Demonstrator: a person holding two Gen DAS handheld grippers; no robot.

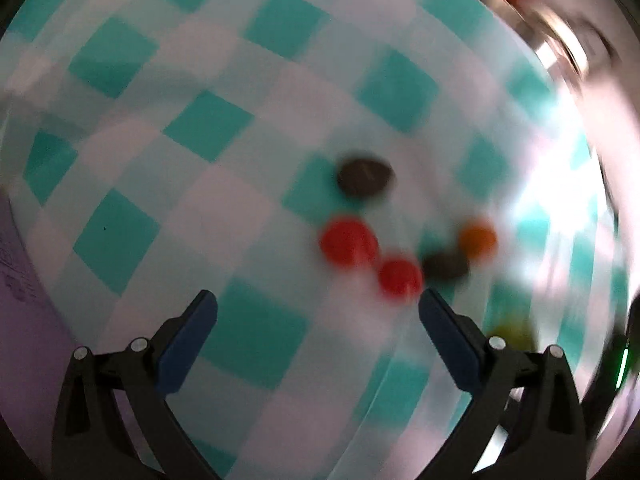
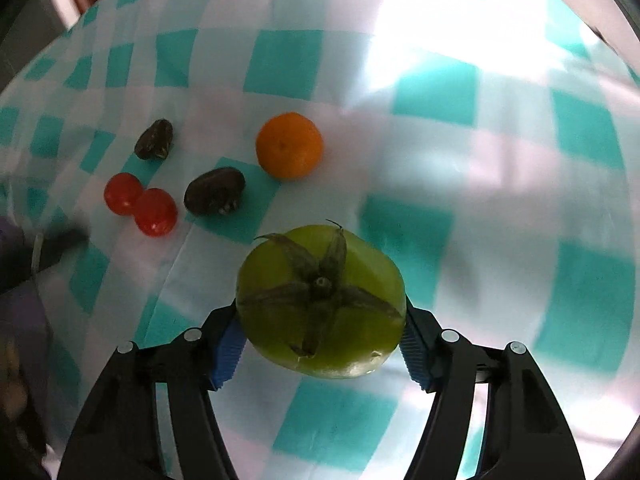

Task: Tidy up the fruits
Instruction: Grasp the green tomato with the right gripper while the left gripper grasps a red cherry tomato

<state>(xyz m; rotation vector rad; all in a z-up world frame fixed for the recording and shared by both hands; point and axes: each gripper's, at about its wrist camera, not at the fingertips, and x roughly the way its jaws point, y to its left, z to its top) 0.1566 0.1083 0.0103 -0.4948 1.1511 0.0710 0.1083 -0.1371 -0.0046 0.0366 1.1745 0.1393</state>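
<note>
Transport step — my right gripper (image 2: 322,336) clamps the green tomato (image 2: 320,300); left gripper (image 1: 318,332), fingers wide, empty. Next I must set it beside the 2 red tomatoes (image 2: 140,204).

The left wrist camera is looking down along spread jaws at the checked cloth (image 1: 132,236), its picture smeared. The right wrist camera is looking down closer over its jaws. Both are sharing the orange fruit (image 2: 289,145) (image 1: 477,239), two red fruits and two dark ones beyond the fingertips.
</note>
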